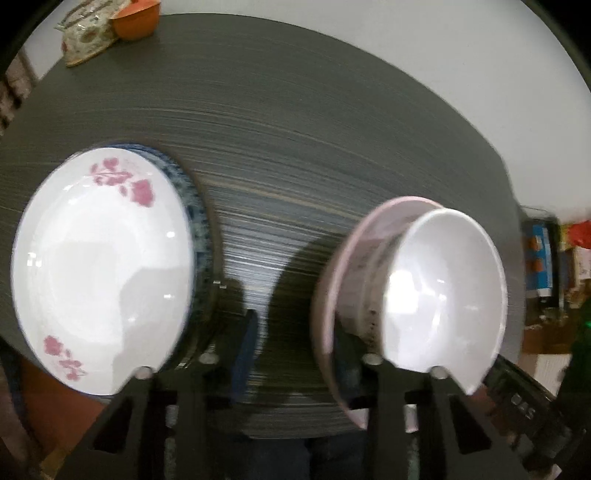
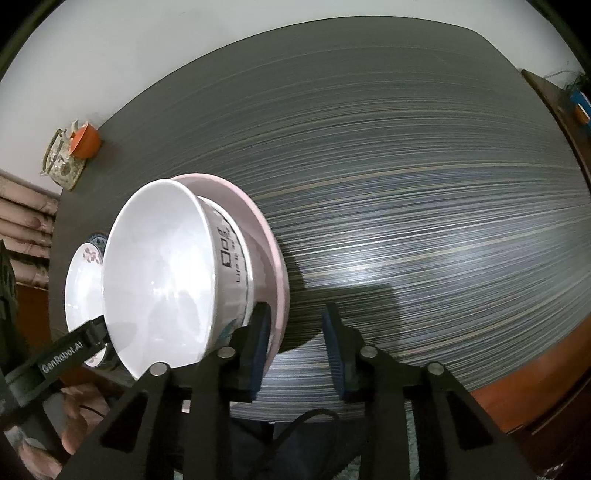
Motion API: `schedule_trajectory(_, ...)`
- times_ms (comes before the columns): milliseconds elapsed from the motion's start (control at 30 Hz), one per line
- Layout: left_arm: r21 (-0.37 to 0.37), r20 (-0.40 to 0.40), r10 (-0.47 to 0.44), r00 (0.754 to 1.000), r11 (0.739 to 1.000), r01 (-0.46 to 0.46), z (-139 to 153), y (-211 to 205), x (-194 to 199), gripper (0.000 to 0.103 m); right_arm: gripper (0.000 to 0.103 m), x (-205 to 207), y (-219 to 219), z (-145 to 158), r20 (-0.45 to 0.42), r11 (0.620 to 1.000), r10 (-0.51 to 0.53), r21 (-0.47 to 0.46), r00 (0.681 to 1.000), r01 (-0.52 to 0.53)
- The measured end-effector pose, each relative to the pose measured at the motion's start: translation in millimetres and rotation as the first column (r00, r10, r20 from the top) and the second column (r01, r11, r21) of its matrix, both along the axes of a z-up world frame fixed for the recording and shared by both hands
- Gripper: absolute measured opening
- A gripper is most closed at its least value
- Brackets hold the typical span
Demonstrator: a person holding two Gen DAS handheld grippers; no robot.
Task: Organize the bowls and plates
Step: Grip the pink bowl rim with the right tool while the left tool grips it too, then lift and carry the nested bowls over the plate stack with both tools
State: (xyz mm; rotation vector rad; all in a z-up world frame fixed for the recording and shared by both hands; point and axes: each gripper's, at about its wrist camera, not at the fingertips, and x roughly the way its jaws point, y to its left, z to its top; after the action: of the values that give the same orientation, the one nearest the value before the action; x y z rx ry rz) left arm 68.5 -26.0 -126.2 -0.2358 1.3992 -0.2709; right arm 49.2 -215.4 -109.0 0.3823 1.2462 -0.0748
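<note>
Table [image 1: 295,129], dark and streaked, seen from my two wrists; items listed from left to right.

Left wrist view. A flowered plate [image 1: 103,266], white with pink blossoms, lies on top of a blue-rimmed plate [image 1: 195,221]; only a crescent of the lower one shows. This stack sits just to the left of my left gripper [image 1: 295,354], outside its left finger. The jaws of this gripper stand part-way apart, with only bare table in the gap and nothing held. Just to the right, a pink plate [image 1: 328,295] carries a white bowl [image 1: 443,288]. The pink rim crosses in front of my right finger, so I cannot tell whether they touch. At the far left corner of the table stand an orange bowl [image 1: 135,22] and a patterned bag [image 1: 86,40], touching each other and well apart from both stacks.

Right wrist view. The white bowl, printed on its outer wall, and the pink plate beneath it lie just to the left of my right gripper [image 2: 295,347]. The left finger is close against the pink rim; the right finger is over open table. These jaws are likewise part-way apart, with table showing between the pads and nothing gripped. My left gripper reaches in at lower left, between the flowered plate and the white bowl.

Count. Plates: three (flowered, blue-rimmed, pink). Bowls: two (white, orange). Stacks: two, side by side near the table's front edge. Bags: one.
</note>
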Motion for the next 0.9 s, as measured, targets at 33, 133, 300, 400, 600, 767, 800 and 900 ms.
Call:
schedule_trajectory(33,-0.012,-0.002,-0.002,1.000,1.000,0.002,0,0,0,0.023,0.021,1,1,0,0.001,1.000,-0.002,0.009,1.000,0.002)
schedule_trajectory(133,-0.011,0.004,-0.012,1.000,1.000,0.012,1,-2,1,0.020,0.015,4,3,2,0.006,1.000,0.005,0.009,1.000,-0.005)
schedule_trajectory(300,-0.003,0.023,-0.037,0.999,0.999,0.037,2,-12,1,0.010,0.012,5,7,2,0.013,1.000,-0.003,0.016,1.000,0.003)
schedule_trajectory(400,0.021,0.042,-0.047,0.998,0.999,0.047,5,-18,-1,0.010,0.012,5,4,2,0.019,1.000,-0.005,0.018,1.000,0.004)
schedule_trajectory(600,0.047,0.076,-0.066,0.995,0.997,0.063,8,-30,-6,0.009,0.012,3,6,2,0.022,1.000,-0.008,0.009,1.000,0.008)
schedule_trajectory(767,0.069,0.106,-0.092,0.990,0.994,0.085,10,-38,-10,0.009,0.012,4,8,2,0.029,1.000,-0.016,0.008,0.999,0.015)
schedule_trajectory(800,0.072,0.113,-0.100,0.989,0.993,0.093,10,-39,-11,0.008,0.012,4,9,2,0.032,1.000,-0.016,0.007,0.999,0.016)
schedule_trajectory(900,0.073,0.121,-0.104,0.987,0.993,0.095,10,-41,-13,0.008,0.012,4,8,1,0.039,1.000,-0.019,0.006,0.999,0.019)
